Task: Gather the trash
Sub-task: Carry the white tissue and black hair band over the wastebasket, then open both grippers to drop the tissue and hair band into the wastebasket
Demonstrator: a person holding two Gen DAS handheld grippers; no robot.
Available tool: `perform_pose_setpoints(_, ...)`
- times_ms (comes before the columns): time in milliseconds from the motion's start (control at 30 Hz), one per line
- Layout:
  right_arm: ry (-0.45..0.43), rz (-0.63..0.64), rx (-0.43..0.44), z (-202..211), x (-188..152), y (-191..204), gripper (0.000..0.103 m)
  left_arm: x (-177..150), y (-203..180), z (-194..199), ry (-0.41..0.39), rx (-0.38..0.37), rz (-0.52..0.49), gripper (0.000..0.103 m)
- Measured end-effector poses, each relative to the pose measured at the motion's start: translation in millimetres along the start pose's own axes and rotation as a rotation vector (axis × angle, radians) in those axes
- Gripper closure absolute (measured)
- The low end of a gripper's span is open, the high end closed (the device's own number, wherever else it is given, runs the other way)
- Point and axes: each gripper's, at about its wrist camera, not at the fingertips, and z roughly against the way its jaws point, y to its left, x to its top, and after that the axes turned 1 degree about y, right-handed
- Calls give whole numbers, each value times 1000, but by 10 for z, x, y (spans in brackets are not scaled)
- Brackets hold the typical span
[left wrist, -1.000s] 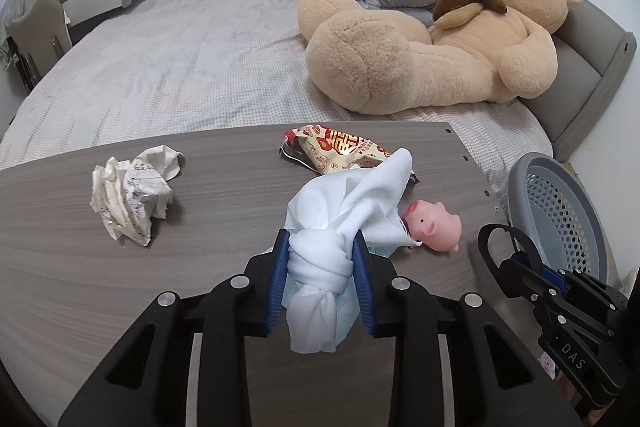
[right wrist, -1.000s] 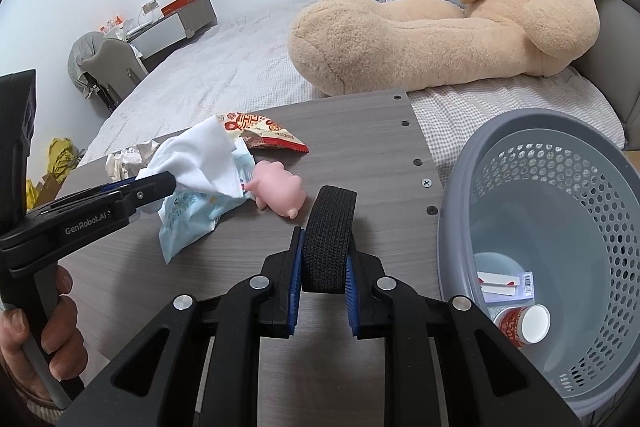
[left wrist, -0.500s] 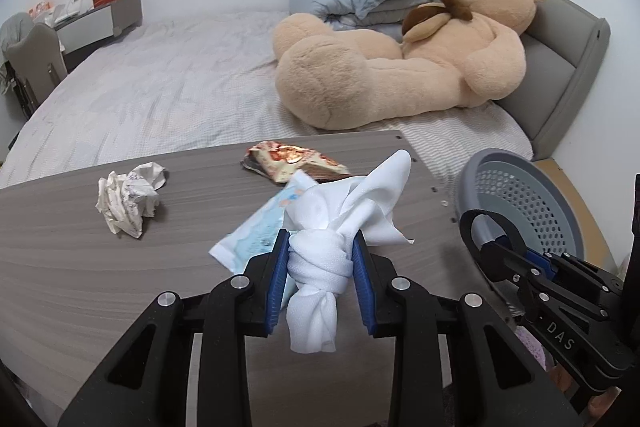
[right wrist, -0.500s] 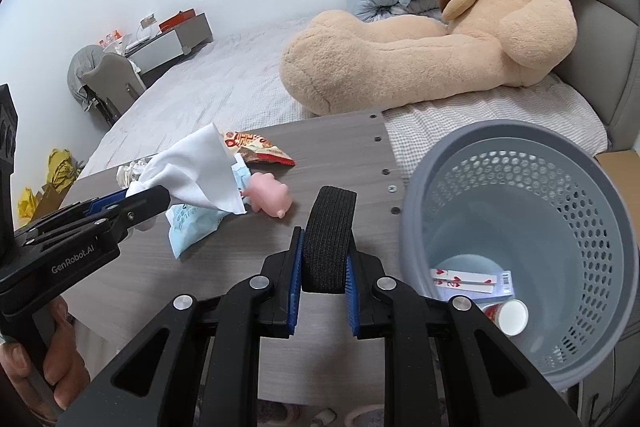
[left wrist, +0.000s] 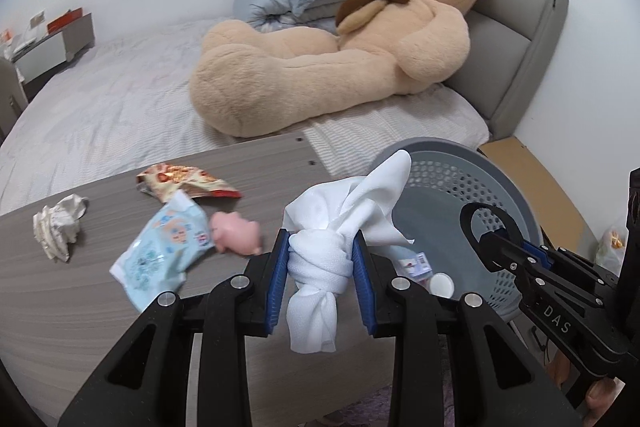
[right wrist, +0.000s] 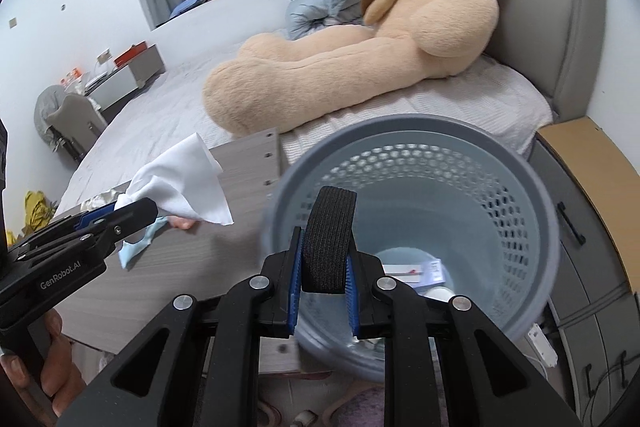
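Two black hand-held grippers, both clamped on a load. Left gripper (left wrist: 320,281): blue pads pinched tight on a knotted white cloth bundle (left wrist: 320,267), knot between the pads, loose corners fanning up and toward the basket, a tail hanging below. Right gripper (right wrist: 323,285): pads closed on a black woven elastic band (right wrist: 328,239), which stands upright as a loop out of the jaws.

Grey perforated plastic waste basket (right wrist: 536,195) stands on the floor at the end of the grey wood-grain table (left wrist: 100,307), next to the bed. Right wrist view: band sits over the basket mouth. Left wrist view: cloth bundle at the table's end, its corners overlapping the basket rim (left wrist: 512,187). Inside the basket, at the bottom: a white cup and a flat printed packet; details too small to read.

On the table, untouched: crumpled white paper ball (left wrist: 58,225) at far left; red and orange snack wrapper (left wrist: 184,181) near the far edge; light blue wet-wipe pack (left wrist: 162,257); pink toy pig (left wrist: 236,235) touching the pack's right side.

Behind the table: large tan teddy bear (left wrist: 340,43) lying on the bed against grey-blue pillows.

Fingers of the person's hand (right wrist: 52,379) visible on the left gripper's handle.
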Motion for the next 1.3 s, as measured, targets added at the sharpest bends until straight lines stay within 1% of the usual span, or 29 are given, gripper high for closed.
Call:
perform_pose_setpoints(167,-2,-42,-41,52,14,-374,85,50,-378,-154,23,-20,-58,73)
perform_pose_setpoints(333,16,-83,-53,35,30,-698,85,62,-679,-345,58,-30,-102,72)
perform_pose_setpoints(600,46,-100,-46,-52,55,-971,85,117,-903,-570,95,-29,-122,72)
perform_pose_setpoints(733,51,-105,-40,-90,61,-1023,85,143,-960,-629,109,-29,-124,70)
perform_pose_setpoints(833,47,-114,-35,-100,59,-1060,83,147,-974,-658,114,-25,-120,62)
perform_pose_setpoints(900,45,-120,-34,-98,46,-1091,78,147,-971,-655,110,-16,-111,43)
perform_pose_setpoints(933,43,-122,-32,-92,40,-1100,77,152,-969,-650,103,-15,-106,41)
perform_pose_setpoints(1133,40,-140,-34,-76,16,-1166,75,151,-977,-649,104,2,-104,41)
perform_pose_setpoints(1300,37,-152,-31,-62,5,-1193,72,140,-974,-612,92,12,-99,30)
